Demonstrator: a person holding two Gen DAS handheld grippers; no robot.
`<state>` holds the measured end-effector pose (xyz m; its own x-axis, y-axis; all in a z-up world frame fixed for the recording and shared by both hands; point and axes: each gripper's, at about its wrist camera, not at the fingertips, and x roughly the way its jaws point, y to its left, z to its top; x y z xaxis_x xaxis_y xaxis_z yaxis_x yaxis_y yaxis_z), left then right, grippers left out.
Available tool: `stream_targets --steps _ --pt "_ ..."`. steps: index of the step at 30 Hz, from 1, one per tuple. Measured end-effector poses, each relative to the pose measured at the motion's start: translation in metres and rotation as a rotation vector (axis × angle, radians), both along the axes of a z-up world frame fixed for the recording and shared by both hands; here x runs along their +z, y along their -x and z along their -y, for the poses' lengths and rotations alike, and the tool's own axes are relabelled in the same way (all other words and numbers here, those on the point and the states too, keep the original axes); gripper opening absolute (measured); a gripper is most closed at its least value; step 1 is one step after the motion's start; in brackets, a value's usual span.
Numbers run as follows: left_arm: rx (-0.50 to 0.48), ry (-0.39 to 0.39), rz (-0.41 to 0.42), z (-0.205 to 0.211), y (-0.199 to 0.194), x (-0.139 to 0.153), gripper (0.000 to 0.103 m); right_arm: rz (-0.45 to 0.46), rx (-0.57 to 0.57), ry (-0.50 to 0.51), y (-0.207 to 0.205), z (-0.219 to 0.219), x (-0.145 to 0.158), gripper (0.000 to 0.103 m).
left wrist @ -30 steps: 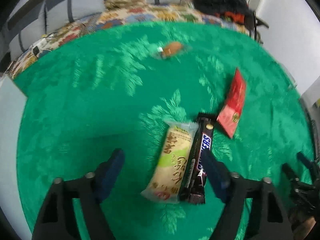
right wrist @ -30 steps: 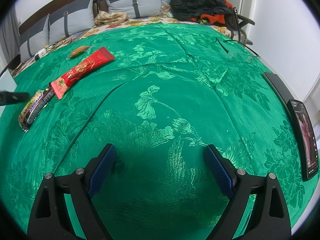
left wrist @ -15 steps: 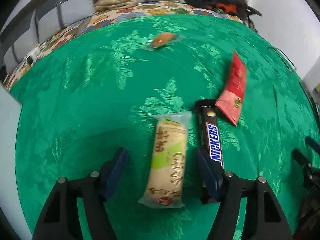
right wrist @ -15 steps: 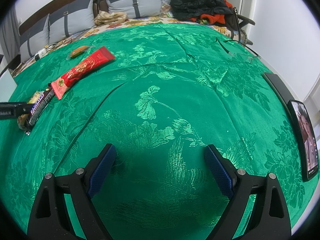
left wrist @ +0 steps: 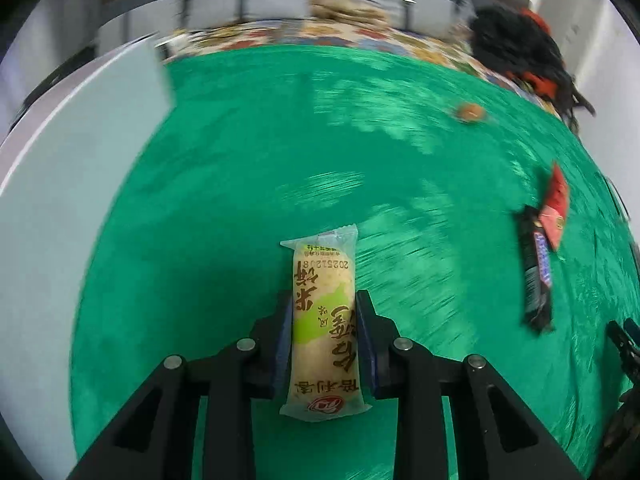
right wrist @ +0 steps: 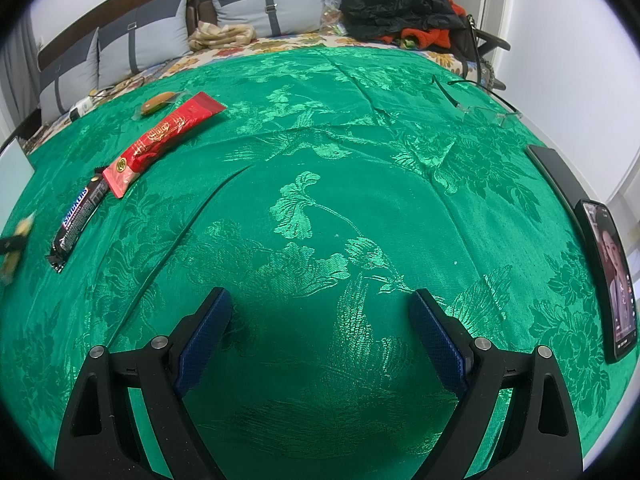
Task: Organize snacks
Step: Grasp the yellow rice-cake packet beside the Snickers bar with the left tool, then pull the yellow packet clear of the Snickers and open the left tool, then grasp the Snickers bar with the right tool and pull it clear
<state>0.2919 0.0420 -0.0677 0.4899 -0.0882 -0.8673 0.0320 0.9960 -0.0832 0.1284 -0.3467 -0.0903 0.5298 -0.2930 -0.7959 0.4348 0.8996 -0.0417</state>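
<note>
The left tongs (left wrist: 324,336) are clenched on the pale yellow-and-green plastic-wrapped rice cracker pack (left wrist: 323,320); their jaws have just been closing, and the blue pads now press its two long sides near mid-length. That grip keeps the soft pack lying along the line of the fingers, its crimped end pointing to 12 o'clock, so it should not swing or droop when carried. The background in the left wrist view is smeared, which suits a pack being carried across the green brocade bedspread (left wrist: 240,200).

At about 3 o'clock from the pack lies the dark brown Snickers bar (left wrist: 536,272), and touching its far end is the flat red foil sachet (left wrist: 556,208). Further off, near 1 o'clock, a small orange-brown snack in clear wrap (left wrist: 470,111) sits alone. A pale blue-white flat surface (left wrist: 80,168) fills the 9 to 10 o'clock side; I judge it may be where the snacks are gathered, but I cannot tell what it is.

The right tongs (right wrist: 320,332) are released and empty, hovering low over bare bedspread, likely parked out of the way. From them the bar and sachet lie toward 10 o'clock, and a black smartphone (right wrist: 612,280) with a lit screen at 3 o'clock.
</note>
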Motion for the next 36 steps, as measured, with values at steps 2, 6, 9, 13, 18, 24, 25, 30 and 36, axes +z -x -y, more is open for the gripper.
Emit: stream_targets --steps 2,6,9,13,18,24,25,30,36 --pt "0.037 0.017 0.006 -0.02 0.013 -0.001 0.029 0.0 0.0 0.0 0.0 0.0 0.0 0.093" --pt "0.088 0.038 0.054 -0.046 0.041 -0.004 0.031 0.0 0.0 0.0 0.0 0.0 0.0 0.093" --pt "0.094 0.049 0.093 -0.054 0.049 -0.006 0.041 0.0 0.0 0.0 0.0 0.0 0.0 0.093" --pt "0.046 -0.058 0.07 -0.037 0.046 -0.016 0.091 0.0 0.0 0.0 0.0 0.0 0.0 0.093" --pt "0.066 -0.08 0.092 -0.034 0.044 -0.02 0.103 0.0 0.0 0.0 0.0 0.0 0.0 0.093" --pt "0.072 -0.084 0.1 -0.031 0.043 -0.02 0.103 0.0 0.0 0.0 0.0 0.0 0.0 0.093" --pt "0.072 -0.085 0.1 -0.03 0.042 -0.02 0.103 0.0 0.0 0.0 0.0 0.0 0.0 0.093" --pt "0.072 -0.084 0.1 -0.03 0.043 -0.02 0.103 0.0 0.0 0.001 0.0 0.0 0.0 0.093" --pt "0.073 -0.084 0.1 -0.031 0.043 -0.02 0.103 -0.066 -0.021 -0.133 -0.02 -0.012 0.009 0.09"
